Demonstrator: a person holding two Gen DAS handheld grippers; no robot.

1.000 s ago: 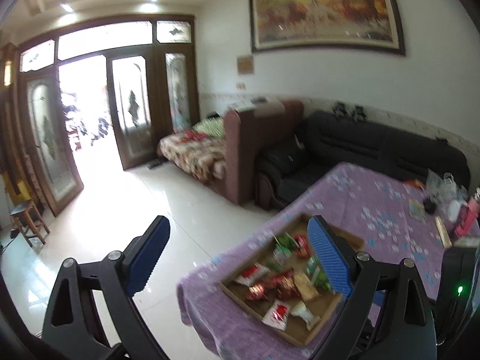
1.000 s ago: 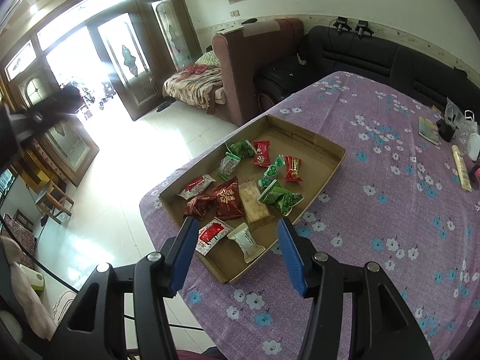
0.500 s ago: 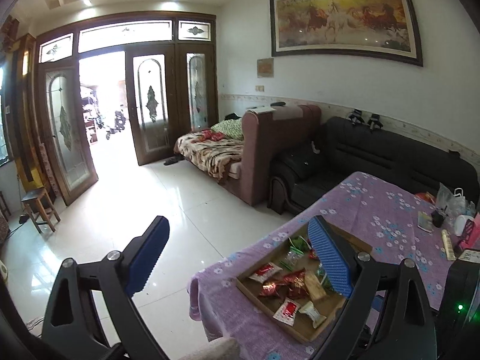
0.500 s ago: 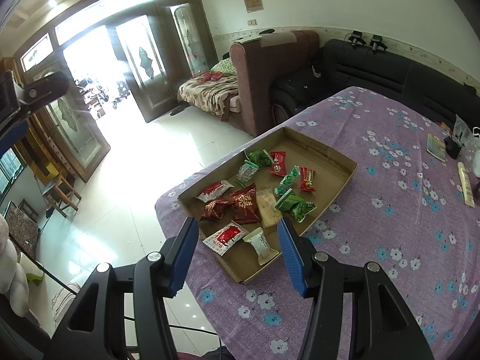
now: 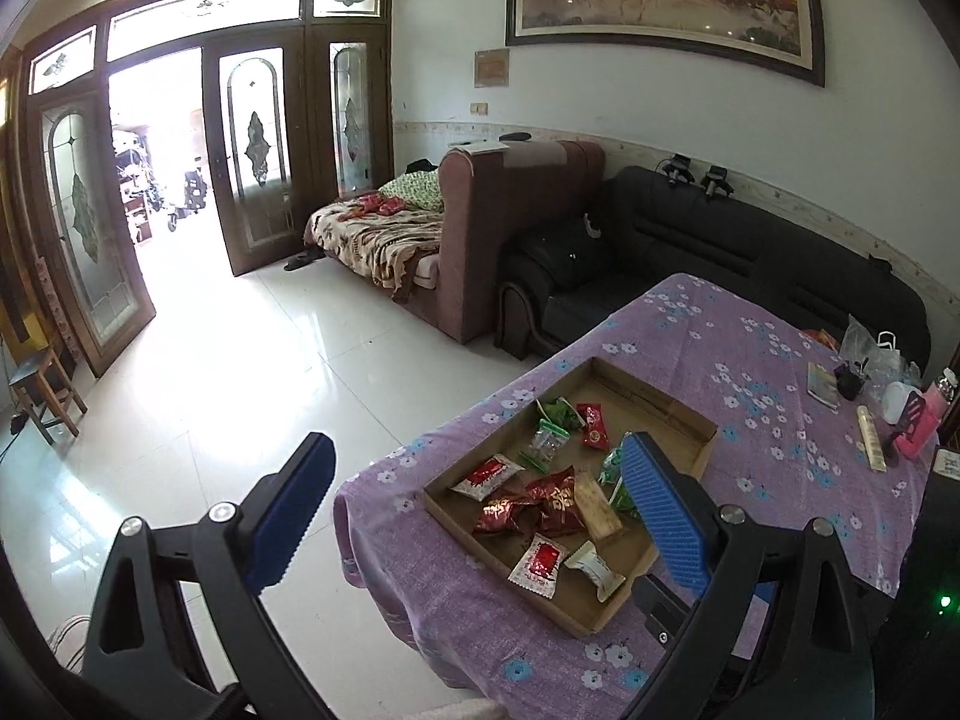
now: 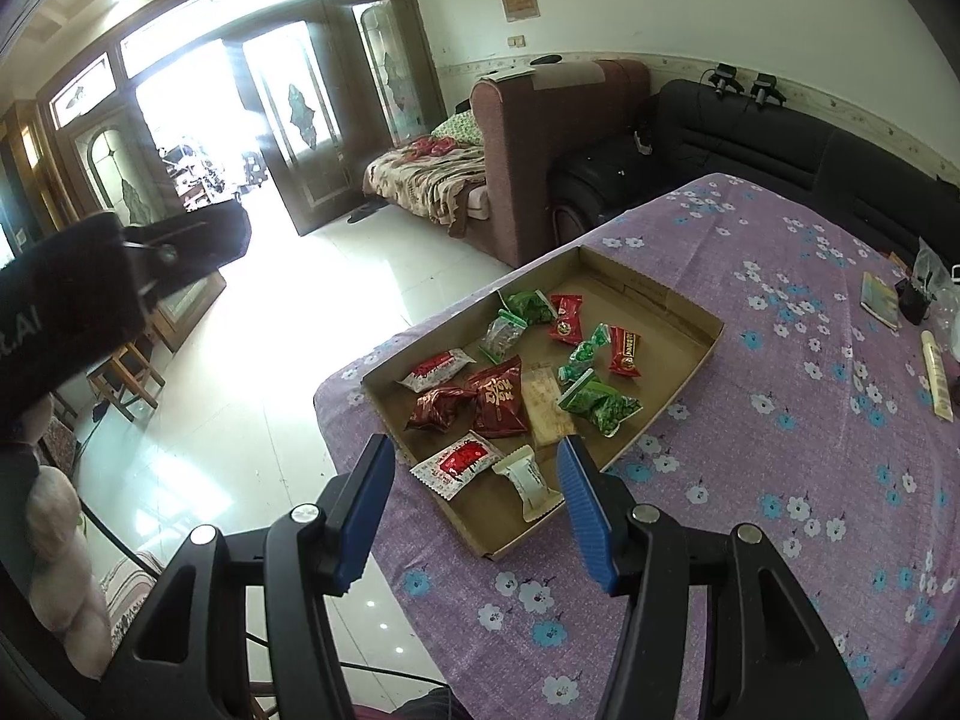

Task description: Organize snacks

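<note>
While right fingers (image 6: 474, 510) open, empty | snack tray (image 6: 672, 387) beyond | left fingers (image 5: 480, 516) released

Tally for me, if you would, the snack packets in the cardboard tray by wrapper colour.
Red packets: 6 (two of them red and white)
Green packets: 4 (one of them a clear bag with green trim)
Beige bar: 1
White packet: 1
Total in the cardboard tray: 12
</note>
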